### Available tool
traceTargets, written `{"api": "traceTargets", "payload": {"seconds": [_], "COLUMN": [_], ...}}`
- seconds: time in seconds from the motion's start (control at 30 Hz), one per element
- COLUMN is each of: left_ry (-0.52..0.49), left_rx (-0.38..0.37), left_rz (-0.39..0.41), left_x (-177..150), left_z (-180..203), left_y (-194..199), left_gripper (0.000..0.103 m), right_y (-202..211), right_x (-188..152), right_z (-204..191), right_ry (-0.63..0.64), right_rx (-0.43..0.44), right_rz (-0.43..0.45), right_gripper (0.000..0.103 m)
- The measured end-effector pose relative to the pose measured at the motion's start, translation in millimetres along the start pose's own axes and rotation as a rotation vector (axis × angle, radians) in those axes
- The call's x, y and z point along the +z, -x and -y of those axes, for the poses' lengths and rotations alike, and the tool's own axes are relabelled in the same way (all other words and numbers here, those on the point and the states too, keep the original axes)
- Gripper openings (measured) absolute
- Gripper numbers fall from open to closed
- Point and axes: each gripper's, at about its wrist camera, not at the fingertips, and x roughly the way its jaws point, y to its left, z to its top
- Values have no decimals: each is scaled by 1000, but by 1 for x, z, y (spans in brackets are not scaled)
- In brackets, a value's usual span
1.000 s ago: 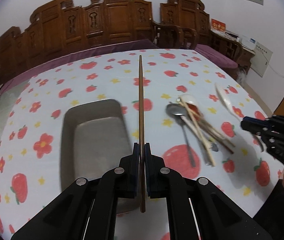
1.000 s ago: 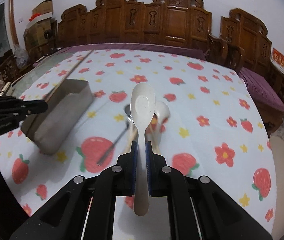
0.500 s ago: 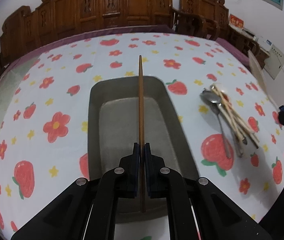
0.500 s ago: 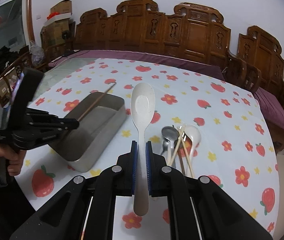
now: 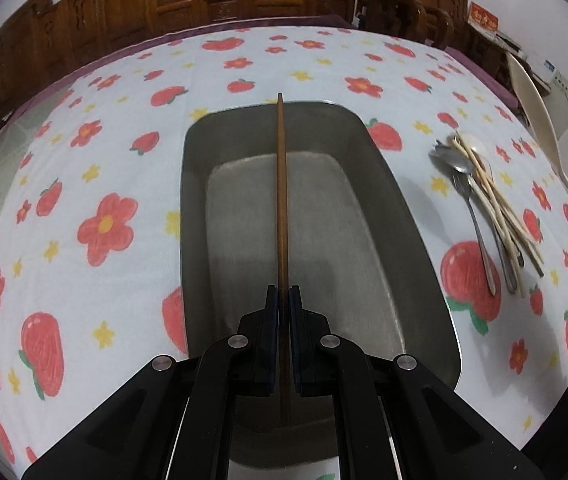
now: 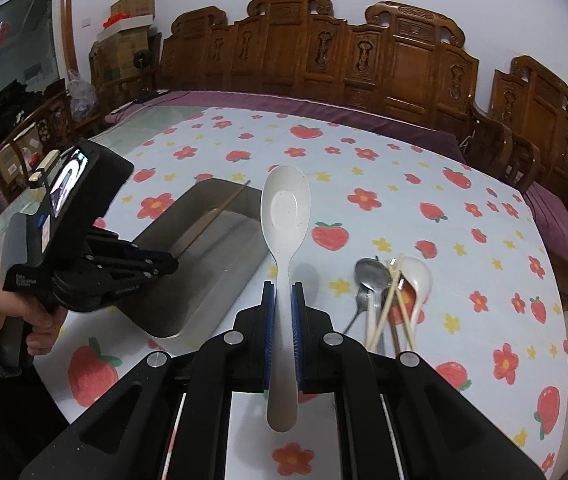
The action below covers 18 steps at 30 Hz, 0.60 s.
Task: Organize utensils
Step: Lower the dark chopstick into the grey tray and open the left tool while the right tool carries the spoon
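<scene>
Two grippers clamping: left gripper (image 5: pixel 283 300) pinching stiff, light chopstick (image 5: pixel 281 200) near its end, right gripper (image 6: pixel 283 300) gripping slick spoon (image 6: pixel 285 216) mid-handle (prob. fragile).

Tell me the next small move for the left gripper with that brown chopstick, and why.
Probably lower it a little further and open the jaws. The left gripper is shut on the brown chopstick, which already lies lengthwise over the bare floor of the metal tray, so a release should drop it inside.
</scene>
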Motion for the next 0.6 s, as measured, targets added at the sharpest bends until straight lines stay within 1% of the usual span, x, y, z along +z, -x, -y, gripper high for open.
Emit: {"api": "traceTargets", "payload": {"seconds": [0.1, 0.17, 0.23, 0.27, 0.3, 0.37, 0.47, 0.53, 0.6], "left_ry": [-13, -9, 6, 13, 20, 35, 64, 85, 101], "left_rx": [1, 8, 0, -2, -1, 8, 6, 3, 11], "left_rz": [-8, 5, 23, 36, 49, 91, 141, 168, 189], "left_x": [-4, -4, -4, -4, -4, -4, -4, -3, -2], "left_z": [1, -1, -5, -7, -10, -15, -27, -36, -44], "left_y": [1, 4, 11, 15, 20, 33, 51, 60, 66], "left_gripper": [5, 6, 7, 9, 17, 27, 29, 33, 43], "right_y": [-3, -6, -10, -13, -15, -21, -31, -41, -51], "right_x": [2, 3, 4, 4, 5, 8, 12, 16, 19], "right_z": [-7, -11, -15, -18, -20, -25, -32, -37, -45], "right_ry": [8, 10, 12, 13, 13, 11, -1, -17, -27], "right_rx": [7, 10, 13, 16, 18, 28, 46, 66, 81], "right_rz": [-2, -4, -10, -15, -17, -23, -33, -44, -57], "right_gripper": [10, 10, 10, 10, 10, 10, 10, 10, 10]}}
